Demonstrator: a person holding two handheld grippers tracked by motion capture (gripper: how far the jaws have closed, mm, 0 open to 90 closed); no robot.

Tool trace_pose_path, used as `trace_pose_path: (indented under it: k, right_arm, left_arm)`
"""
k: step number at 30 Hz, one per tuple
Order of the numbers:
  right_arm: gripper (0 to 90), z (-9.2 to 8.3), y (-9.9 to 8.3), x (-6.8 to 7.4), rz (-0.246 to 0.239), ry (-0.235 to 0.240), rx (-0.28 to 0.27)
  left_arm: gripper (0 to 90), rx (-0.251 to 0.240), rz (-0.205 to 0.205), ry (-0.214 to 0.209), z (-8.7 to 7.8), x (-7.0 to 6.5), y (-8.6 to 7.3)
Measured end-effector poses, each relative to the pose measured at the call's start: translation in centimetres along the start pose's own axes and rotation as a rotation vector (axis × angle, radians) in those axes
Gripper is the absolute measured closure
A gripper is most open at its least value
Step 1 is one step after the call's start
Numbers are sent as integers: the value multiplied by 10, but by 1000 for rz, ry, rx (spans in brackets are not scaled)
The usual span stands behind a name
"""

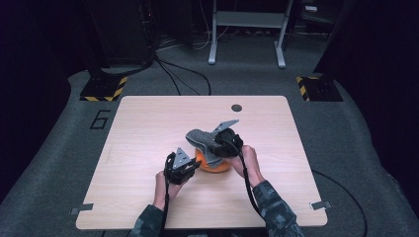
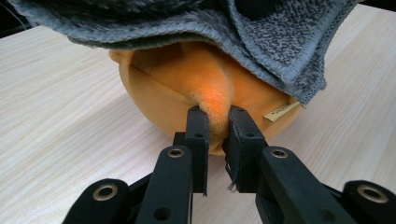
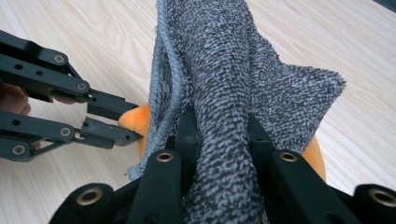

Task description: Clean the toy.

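An orange plush toy lies on the wooden table with a grey towel draped over it. My left gripper is shut on a soft orange nub of the plush toy, just under the grey towel. My right gripper is shut on a bunched fold of the grey towel, which runs up between its jaws. In the right gripper view the left gripper pinches the orange toy at the towel's edge. In the high view the left gripper sits left of the toy, the right gripper above it.
A dark round hole marks the table's far side. Metal clips sit at the front corners. Beyond the table stand a white frame, floor cables and yellow-black striped bases.
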State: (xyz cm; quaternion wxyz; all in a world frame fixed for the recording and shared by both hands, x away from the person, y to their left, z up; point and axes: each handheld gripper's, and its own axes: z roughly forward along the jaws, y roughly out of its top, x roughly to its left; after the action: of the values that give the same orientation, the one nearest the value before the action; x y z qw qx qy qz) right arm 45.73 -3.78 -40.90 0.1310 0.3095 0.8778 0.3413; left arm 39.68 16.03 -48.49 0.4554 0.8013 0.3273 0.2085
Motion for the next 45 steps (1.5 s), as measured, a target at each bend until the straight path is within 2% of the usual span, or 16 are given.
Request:
trace_pose_path:
  k: [5, 6, 7, 11, 22, 36, 38, 43, 45]
  right_arm:
    - [737, -1, 1, 0, -12, -1, 11]
    - [738, 0, 1, 2, 1, -3, 10]
    - [738, 0, 2, 1, -22, 0, 14]
    - [741, 1, 3, 2, -24, -22, 23]
    - [747, -8, -6, -10, 22, -27, 30]
    - [747, -19, -33, -29, 103, -37, 3]
    - [746, -20, -37, -32, 100, -38, 2]
    - [746, -22, -46, -38, 139, -51, 0]
    - [746, -23, -49, -40, 139, -51, -2]
  left_arm:
    - [797, 0, 4, -5, 0, 0, 1]
    - [797, 4, 5, -9, 0, 0, 1]
    - [797, 4, 6, -8, 0, 1, 1]
    - [797, 5, 6, -13, 0, 3, 1]
    - [797, 9, -7, -20, 0, 5, 0]
    - [795, 16, -13, -18, 0, 6, -1]
    - [795, 17, -10, -17, 0, 6, 0]
    - [793, 16, -15, -18, 0, 5, 0]
    - [792, 14, -20, -19, 0, 5, 0]
